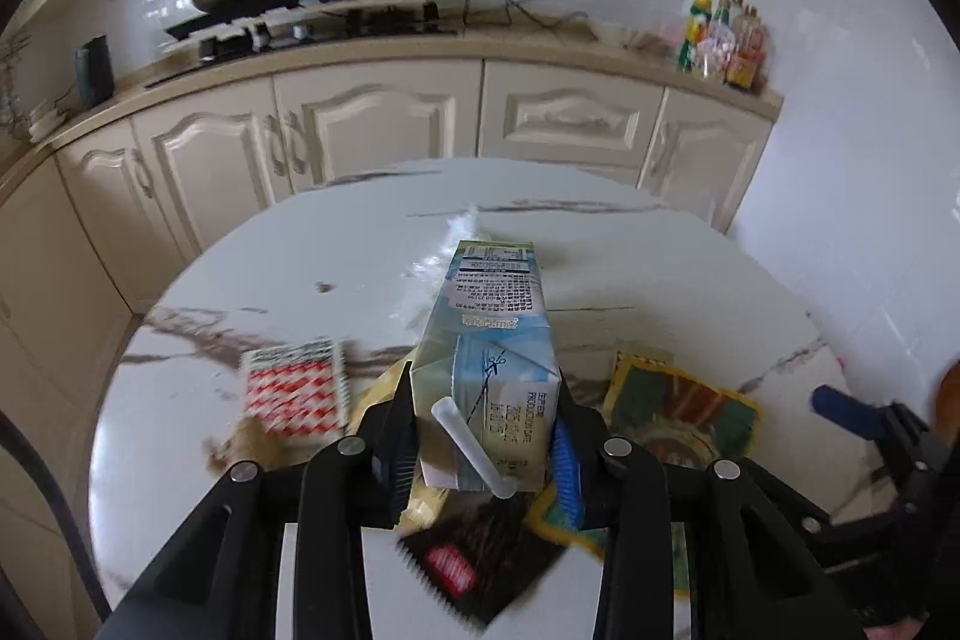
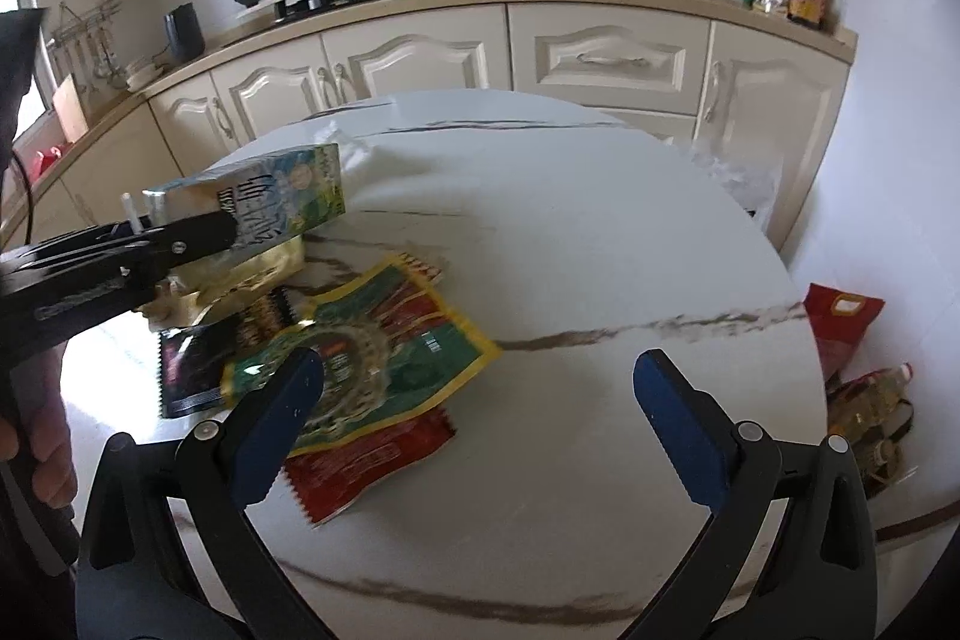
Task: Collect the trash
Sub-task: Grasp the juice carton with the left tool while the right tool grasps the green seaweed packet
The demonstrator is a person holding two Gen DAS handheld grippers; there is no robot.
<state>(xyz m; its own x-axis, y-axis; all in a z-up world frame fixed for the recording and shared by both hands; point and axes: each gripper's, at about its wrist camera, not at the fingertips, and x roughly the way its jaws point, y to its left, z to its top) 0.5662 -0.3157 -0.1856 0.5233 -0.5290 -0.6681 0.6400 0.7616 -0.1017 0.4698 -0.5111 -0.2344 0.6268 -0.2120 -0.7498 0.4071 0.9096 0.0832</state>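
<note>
Gripping the milk carton [image 1: 489, 334], left tongs [image 1: 486, 436] seemingly lift it; right tongs [image 2: 480, 418] gape.

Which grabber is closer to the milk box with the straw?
Left. The left gripper is clamped on the milk box, holding its sides. The right gripper hangs open over the green wrapper, apart from the box.

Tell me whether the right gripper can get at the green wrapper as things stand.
Probably yes. The right gripper is open and empty just above the green wrapper, which lies on top of the pile, and the left gripper holds the carton off to the side.
</note>
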